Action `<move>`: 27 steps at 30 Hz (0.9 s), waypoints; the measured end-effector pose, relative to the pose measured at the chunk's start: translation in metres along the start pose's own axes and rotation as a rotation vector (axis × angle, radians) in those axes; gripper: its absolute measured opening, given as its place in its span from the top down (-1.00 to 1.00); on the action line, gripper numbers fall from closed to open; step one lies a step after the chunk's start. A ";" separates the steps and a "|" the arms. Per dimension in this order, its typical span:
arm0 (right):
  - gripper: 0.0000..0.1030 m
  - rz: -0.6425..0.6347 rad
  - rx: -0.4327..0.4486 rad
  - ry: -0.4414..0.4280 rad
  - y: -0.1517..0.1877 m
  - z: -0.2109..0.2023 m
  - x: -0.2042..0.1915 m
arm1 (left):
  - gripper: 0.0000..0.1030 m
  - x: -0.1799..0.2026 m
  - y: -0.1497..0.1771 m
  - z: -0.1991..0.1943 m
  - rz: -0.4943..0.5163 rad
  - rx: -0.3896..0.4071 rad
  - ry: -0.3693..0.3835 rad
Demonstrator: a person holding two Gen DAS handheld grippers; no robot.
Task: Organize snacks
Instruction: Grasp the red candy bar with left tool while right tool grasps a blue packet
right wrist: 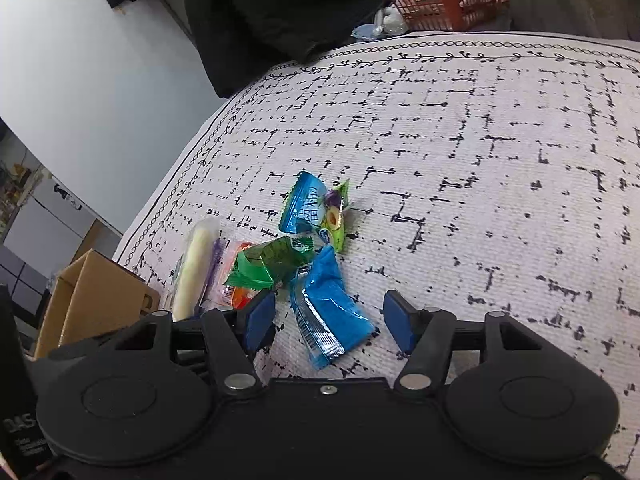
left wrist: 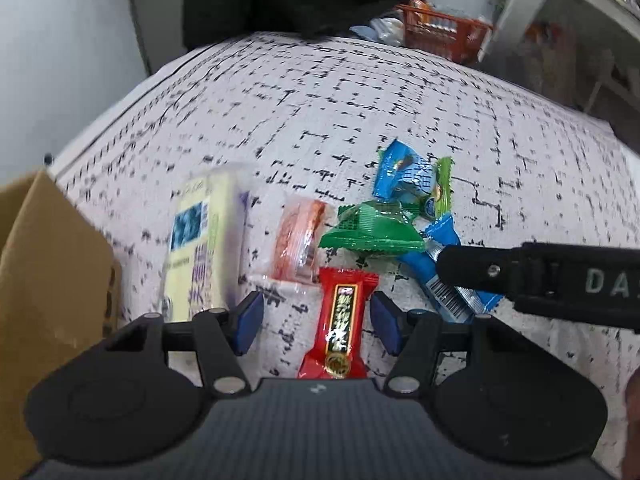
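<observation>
Both my tongs are spread wide, gripping nothing. Left gripper (left wrist: 316, 322) straddles the red snack bar (left wrist: 340, 320), pads either side with a gap on each; the bar's near end is cut off under the gripper body. Right gripper (right wrist: 328, 322) straddles the blue packet (right wrist: 328, 304), which lies slanted between the pads, not touched. The snacks sit in a tight cluster on the patterned tablecloth (right wrist: 500, 160): green packet (left wrist: 370, 230) overlaps the blue packet's far end, clear orange packet (left wrist: 298, 240) just beside it, pale yellow packet (left wrist: 202, 240) left of that, and a second blue wrapper (left wrist: 404, 178) with a light green wrapper (left wrist: 442, 190) piled farther out. Open cloth is to the right and beyond the pile, plenty of room there. The left side is tight: cardboard box (left wrist: 48, 280) sits close to the yellow packet, and in the right wrist view the table edge runs just past it. In the left wrist view the right gripper's finger crosses over the blue packet, hiding its middle. The box's interior is not visible from either camera. The yellow and orange packets are blurred in the left view, print unreadable. An orange basket (right wrist: 452, 0) and dark fabric (right wrist: 280, 8) sit beyond the far edge.
</observation>
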State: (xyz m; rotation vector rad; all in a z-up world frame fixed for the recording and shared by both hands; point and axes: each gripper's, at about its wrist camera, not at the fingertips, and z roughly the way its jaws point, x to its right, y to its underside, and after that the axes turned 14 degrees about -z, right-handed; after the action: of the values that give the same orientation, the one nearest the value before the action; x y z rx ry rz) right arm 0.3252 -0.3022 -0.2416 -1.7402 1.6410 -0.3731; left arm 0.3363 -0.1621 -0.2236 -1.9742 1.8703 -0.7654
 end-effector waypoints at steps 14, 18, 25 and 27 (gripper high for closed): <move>0.36 -0.173 -0.043 0.119 -0.002 0.009 -0.027 | 0.61 -0.014 0.012 -0.021 -0.154 -0.043 0.069; 0.48 -0.162 -0.048 0.105 -0.003 -0.002 -0.033 | 0.62 -0.024 0.014 -0.038 -0.197 -0.036 0.070; 0.48 -0.151 0.021 0.110 -0.012 -0.033 -0.045 | 0.62 -0.024 0.006 -0.079 -0.201 0.011 0.097; 0.48 -0.156 0.042 0.110 -0.014 -0.041 -0.051 | 0.62 -0.022 0.002 -0.093 -0.193 0.030 0.106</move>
State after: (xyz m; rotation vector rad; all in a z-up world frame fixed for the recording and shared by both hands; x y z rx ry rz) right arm 0.3022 -0.2659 -0.1904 -1.8507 1.5653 -0.5817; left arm 0.2813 -0.1284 -0.1530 -2.1563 1.7309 -0.9641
